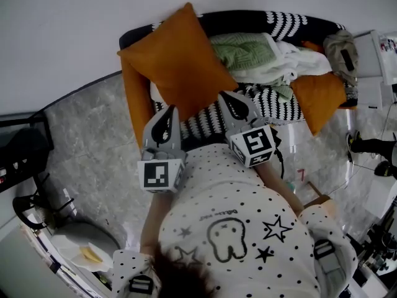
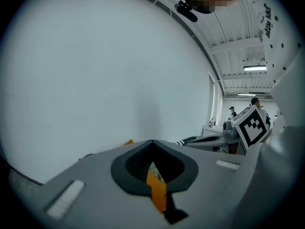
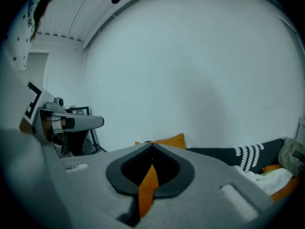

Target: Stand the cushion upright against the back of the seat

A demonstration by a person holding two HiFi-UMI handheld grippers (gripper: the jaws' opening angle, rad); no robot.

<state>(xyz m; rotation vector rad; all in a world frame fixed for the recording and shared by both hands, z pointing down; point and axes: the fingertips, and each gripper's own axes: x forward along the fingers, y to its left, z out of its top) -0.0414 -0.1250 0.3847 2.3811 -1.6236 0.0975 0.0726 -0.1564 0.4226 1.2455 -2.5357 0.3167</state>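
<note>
Two grippers, one orange cushion (image 1: 177,58), and both have hold of it! From the head view, the left gripper (image 1: 166,120) bites the cushion's lower left edge and the right gripper (image 1: 232,107) the lower right edge. Down the left gripper view, the left gripper (image 2: 153,168) has its jaws pressed together on a fold of orange fabric (image 2: 157,192). It's the same in the right gripper view: the right gripper (image 3: 151,163) is clamped on an orange fold (image 3: 147,187), with a corner of the cushion (image 3: 169,141) poking up beyond.

The cushion sits at the left end of the seat (image 1: 133,36), turned corner-up like a diamond. Its top corner reaches over the dark back edge, close to the white wall (image 1: 74,30), and its broad face tilts toward the camera.

Further right on the seat lie a green knitted blanket (image 1: 245,49), a white cloth (image 1: 291,61) and a second orange cushion (image 1: 317,98), all over a black-and-white striped cover (image 1: 279,104). Grey marbled floor (image 1: 87,141) lies beside the seat.
</note>
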